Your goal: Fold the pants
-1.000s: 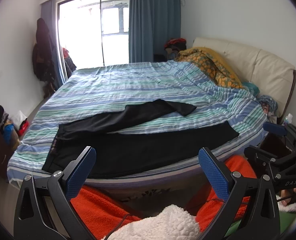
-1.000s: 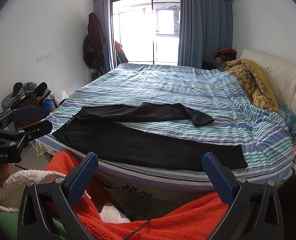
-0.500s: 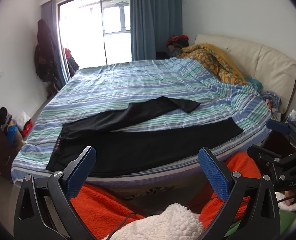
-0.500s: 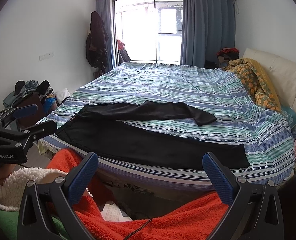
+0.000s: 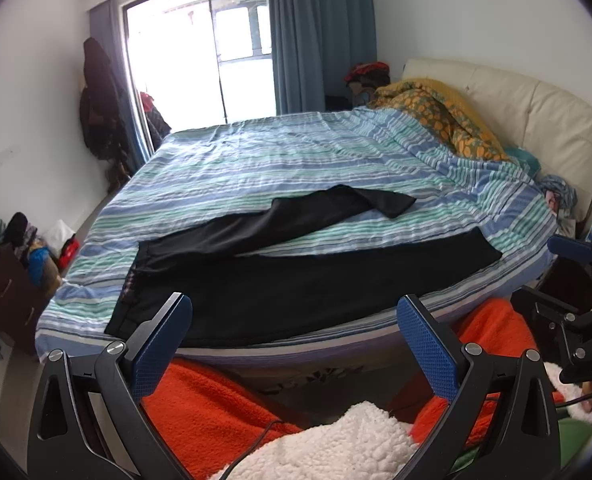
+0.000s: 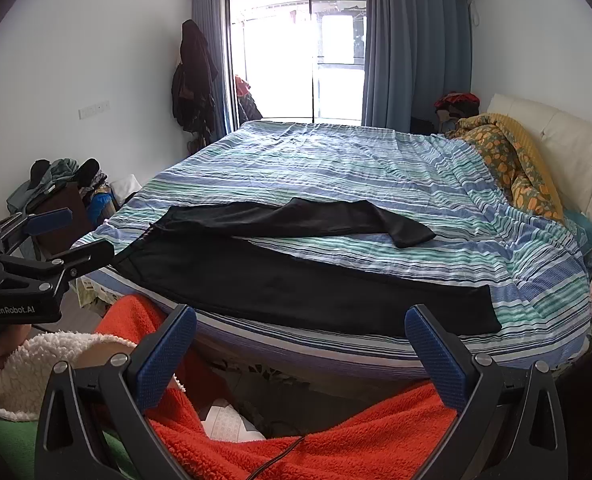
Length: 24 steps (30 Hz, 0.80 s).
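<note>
The frame is filled by a bed (image 5: 280,160) covered with a striped blue and green sheet, its cream headboard (image 5: 535,120) at the right edge and a bright window (image 6: 296,56) at the upper centre. A yellow patterned quilt (image 5: 439,120) is bunched at the upper right of the mattress.

Black pants (image 5: 296,292) are spread across the near edge of the bed, in the lower middle of both views. Their long axis runs left to right across the frame, with the waistband (image 5: 130,284) at the left and the hems at the right. One leg (image 5: 335,280) lies flat along the mattress edge; the other leg (image 5: 296,220) is angled away toward the upper right, its cuff bent over.

The left gripper (image 5: 296,336) and the right gripper (image 6: 299,344) are both held wide apart at the jaws, nothing gripped, below the mattress edge and short of the cloth. The waistband is judged nearer the left gripper and the near hem (image 6: 491,308) nearer the right, so the splayed leg must probably be brought over onto the flat one first.
</note>
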Tool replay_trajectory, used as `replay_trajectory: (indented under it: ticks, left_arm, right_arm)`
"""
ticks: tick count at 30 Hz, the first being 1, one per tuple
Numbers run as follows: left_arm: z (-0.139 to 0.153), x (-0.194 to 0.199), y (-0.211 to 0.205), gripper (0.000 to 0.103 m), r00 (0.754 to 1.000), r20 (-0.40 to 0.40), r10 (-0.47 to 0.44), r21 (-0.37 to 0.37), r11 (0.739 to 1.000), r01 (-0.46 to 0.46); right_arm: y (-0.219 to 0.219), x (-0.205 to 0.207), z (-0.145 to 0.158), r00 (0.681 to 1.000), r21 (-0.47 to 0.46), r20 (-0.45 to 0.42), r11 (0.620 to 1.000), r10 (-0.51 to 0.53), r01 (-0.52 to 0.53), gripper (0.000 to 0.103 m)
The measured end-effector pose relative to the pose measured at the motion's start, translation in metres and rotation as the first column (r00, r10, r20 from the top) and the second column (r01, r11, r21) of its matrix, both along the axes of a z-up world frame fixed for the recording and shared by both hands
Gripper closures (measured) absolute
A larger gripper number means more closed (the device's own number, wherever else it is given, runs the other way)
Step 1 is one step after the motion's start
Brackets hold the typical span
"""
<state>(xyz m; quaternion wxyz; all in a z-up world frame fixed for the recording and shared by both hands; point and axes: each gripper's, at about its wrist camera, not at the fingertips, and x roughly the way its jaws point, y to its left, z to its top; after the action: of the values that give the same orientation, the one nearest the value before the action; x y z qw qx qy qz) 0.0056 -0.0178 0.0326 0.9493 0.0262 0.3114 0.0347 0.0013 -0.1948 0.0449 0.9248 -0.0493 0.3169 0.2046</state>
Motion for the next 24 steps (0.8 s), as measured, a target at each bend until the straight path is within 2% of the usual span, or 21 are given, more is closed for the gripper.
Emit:
replay_trajectory:
  ticks: [19,21,24]
  left_arm:
    - [-0.006,0.013,0.003,0.001,0.998,-0.059,0.014,0.022,1.0,-0.013]
    - [-0.003,0.025,0.009,0.001,0.998,-0.055,-0.023,0.032,0.999,0.025]
    - [0.017,0.061,0.023,0.001,1.0,-0.007,-0.022,0.136,0.99,0.023]
  right_arm:
    - [-0.003,0.007,0.0,1.0,0.01,-0.021,1.0,0.012,-0.011,0.0]
    - [-0.009,0.01,0.007,0.999,0.035,0.033,0.999,0.026,-0.027,0.0]
    - [-0.019,0.029,0.034,0.979,-0.005,0.203,1.0,0.021,-0.021,0.0]
